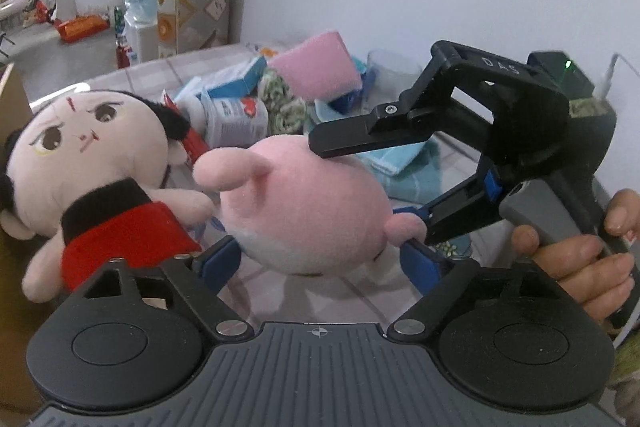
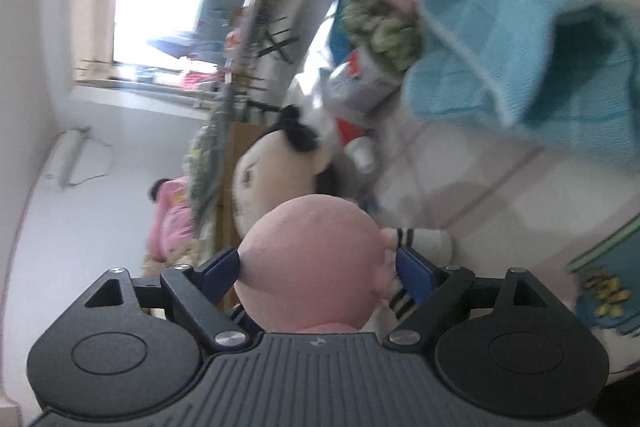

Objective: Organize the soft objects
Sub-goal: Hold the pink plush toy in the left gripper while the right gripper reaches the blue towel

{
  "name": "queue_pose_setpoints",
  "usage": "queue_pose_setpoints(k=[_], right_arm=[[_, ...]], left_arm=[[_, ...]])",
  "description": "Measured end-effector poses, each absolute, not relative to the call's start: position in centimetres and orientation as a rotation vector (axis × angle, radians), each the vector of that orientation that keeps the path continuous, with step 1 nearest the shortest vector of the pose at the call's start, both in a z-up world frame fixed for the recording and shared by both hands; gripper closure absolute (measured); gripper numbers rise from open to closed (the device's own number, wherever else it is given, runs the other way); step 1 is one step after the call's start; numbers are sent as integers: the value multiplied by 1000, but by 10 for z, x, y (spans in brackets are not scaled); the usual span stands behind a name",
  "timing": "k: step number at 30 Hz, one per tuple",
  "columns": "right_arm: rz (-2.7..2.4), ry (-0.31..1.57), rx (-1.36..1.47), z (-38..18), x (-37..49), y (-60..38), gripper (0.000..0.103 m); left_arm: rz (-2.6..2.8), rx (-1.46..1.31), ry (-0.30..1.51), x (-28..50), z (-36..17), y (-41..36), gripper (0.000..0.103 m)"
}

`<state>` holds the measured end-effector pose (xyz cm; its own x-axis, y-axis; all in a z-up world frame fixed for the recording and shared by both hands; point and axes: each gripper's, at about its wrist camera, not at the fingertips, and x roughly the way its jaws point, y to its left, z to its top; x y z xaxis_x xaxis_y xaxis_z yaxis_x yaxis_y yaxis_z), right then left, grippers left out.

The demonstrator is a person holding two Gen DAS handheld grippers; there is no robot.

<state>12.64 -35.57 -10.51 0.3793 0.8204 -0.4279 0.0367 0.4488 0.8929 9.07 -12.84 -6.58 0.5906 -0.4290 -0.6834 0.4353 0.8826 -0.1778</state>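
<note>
A round pink plush toy (image 1: 304, 203) hangs above the tiled table, held from both sides. My left gripper (image 1: 320, 259) is shut on its lower part, blue pads against its flanks. My right gripper (image 1: 360, 163) comes in from the right, rolled on its side, and is shut on the same toy; in the right wrist view the pink plush toy (image 2: 312, 263) fills the space between that gripper's (image 2: 316, 267) blue pads. A doll with a pale face, black hair and a red dress (image 1: 88, 171) lies just left of the toy; it also shows in the right wrist view (image 2: 272, 171).
Behind lie a pink sponge (image 1: 320, 65), a light blue towel (image 1: 400, 155), a green-white knit bundle (image 1: 284, 99), a white bottle (image 1: 232, 119) and a blue box (image 1: 240, 83). A cardboard box (image 1: 12, 131) stands at the left edge. A white wall closes the back.
</note>
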Motion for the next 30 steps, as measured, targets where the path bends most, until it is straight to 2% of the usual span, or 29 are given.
queue_pose_setpoints(k=[1, 3, 10, 17, 19, 21, 27, 30], right_arm=[[607, 1079, 971, -104, 127, -356, 35], [582, 1071, 947, -102, 126, -360, 32], [462, 994, 820, -83, 116, -379, 31], [366, 864, 705, -68, 107, -389, 32], [362, 842, 686, -67, 109, -386, 37], [358, 834, 676, -67, 114, -383, 43], [362, 836, 627, -70, 133, -370, 56], [356, 834, 578, -70, 141, -364, 58]], left_arm=[[-503, 16, 803, 91, -68, -131, 25], [-495, 35, 800, 93, -69, -135, 25], [-493, 109, 771, 103, -78, -156, 24], [-486, 123, 703, 111, -81, -170, 13], [-491, 103, 705, 117, -82, -172, 5], [-494, 75, 731, 122, -82, -171, 2], [-484, 21, 800, 130, -91, -162, 2], [-489, 12, 825, 134, -96, -164, 4]])
